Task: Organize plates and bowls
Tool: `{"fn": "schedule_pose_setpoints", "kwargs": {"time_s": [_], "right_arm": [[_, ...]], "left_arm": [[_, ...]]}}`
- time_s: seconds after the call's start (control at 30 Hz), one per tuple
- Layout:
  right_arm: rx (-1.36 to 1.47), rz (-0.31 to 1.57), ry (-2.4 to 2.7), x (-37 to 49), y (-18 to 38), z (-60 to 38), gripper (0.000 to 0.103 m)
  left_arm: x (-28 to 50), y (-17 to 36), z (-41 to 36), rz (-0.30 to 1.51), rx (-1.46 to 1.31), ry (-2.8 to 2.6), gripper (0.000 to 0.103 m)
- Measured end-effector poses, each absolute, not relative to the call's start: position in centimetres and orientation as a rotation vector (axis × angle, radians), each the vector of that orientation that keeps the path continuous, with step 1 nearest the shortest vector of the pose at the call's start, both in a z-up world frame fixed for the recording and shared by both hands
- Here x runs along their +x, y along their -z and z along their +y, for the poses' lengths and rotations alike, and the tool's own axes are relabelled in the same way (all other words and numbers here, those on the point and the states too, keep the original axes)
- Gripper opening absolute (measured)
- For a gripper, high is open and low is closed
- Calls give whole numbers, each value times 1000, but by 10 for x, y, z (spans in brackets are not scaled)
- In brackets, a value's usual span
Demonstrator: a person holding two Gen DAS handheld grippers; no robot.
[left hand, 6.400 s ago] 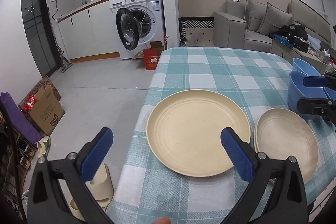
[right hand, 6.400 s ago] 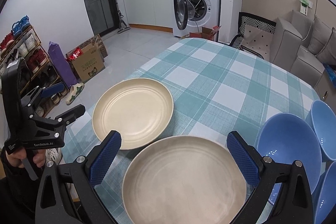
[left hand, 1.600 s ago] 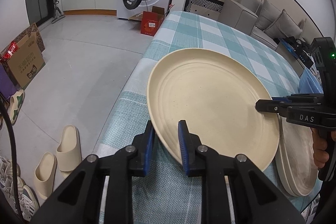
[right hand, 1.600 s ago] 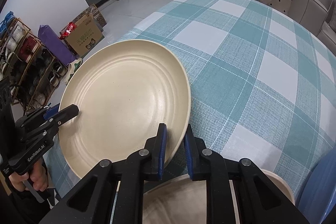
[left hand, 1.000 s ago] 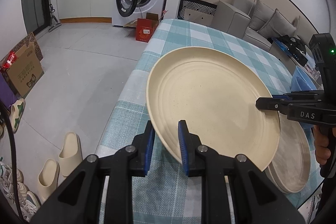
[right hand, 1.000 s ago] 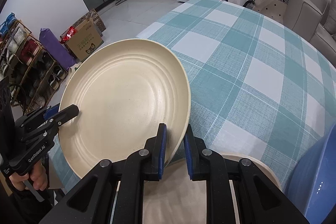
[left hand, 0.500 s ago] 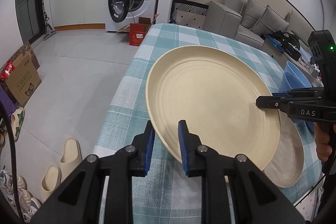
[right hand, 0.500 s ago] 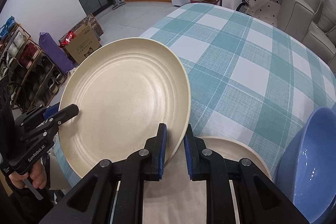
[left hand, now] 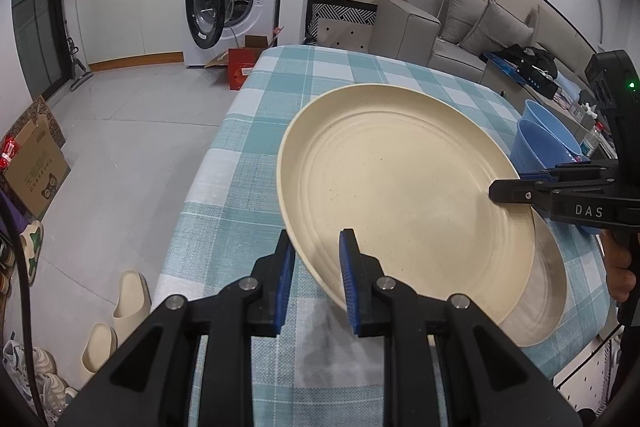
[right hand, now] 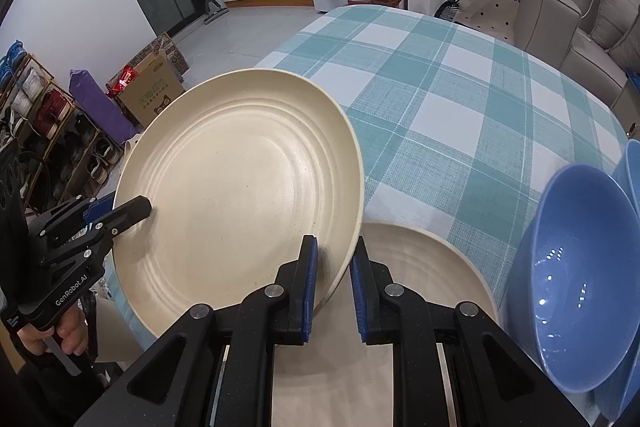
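Cream, ring-grooved, faintly speckled plate (left hand: 400,187), tilted between both clamped grippers

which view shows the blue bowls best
The right wrist view: the nearest blue bowl shows its whole glossy inside, with another rim behind it at the frame edge. The left wrist view shows only the blue bowls small and far off, partly hidden behind the lifted plate and the right hand-held gripper.

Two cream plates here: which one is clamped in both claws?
The upper cream plate, tilted and lifted off the table; the other cream plate lies flat on the checked tablecloth beneath it, ungripped.
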State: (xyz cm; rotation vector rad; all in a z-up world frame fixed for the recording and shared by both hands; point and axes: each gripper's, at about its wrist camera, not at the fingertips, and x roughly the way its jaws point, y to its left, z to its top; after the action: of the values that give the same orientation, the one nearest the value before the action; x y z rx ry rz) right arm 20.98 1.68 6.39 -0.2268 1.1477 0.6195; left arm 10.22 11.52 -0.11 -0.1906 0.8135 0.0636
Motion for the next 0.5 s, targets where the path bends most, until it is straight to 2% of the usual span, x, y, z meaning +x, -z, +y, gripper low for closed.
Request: {"fn": "schedule_pose_setpoints", "kwargs": {"time_s": [0.5], "right_arm": [[-166,1172,-564,192,-61,-27,16]], "left_arm": [[103,3,82,832,-131,4,21]]}}
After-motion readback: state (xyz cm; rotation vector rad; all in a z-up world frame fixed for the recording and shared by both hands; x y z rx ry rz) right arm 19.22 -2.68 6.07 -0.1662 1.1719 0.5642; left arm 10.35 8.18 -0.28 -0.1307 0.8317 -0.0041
